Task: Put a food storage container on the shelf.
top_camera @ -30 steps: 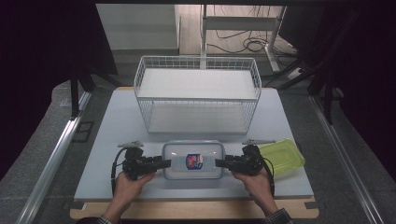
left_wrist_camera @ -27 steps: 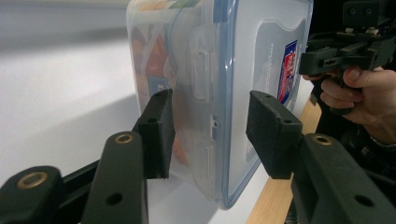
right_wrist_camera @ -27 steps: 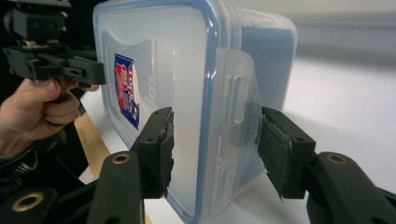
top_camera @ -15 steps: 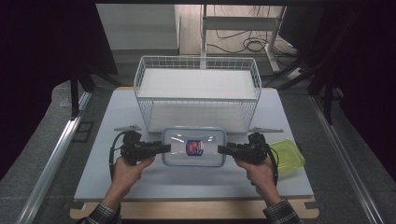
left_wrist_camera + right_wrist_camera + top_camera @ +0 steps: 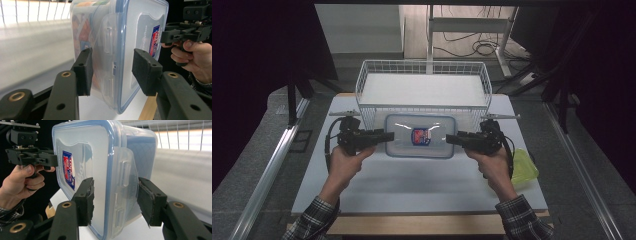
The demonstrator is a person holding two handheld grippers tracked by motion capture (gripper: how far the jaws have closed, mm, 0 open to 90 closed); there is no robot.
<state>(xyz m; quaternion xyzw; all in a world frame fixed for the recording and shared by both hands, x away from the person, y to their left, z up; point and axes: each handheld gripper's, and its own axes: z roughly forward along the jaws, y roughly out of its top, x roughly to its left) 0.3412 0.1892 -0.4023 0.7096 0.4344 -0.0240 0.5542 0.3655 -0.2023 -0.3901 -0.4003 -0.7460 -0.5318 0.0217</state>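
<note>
Since a second ago, you are carrying the lidded plastic container (image 5: pixel 420 135) from near your table edge toward twelve o'clock, and it is now hanging just before the front wall of the white wire basket (image 5: pixel 362 95). Your left gripper (image 5: pixel 388 136) is clenching its nine o'clock latch end and your right gripper (image 5: pixel 451 138) its three o'clock end. Watch it: those clear flaps look slick, so uneven squeeze risks tipping, and a low carry risks catching the rim.
</note>
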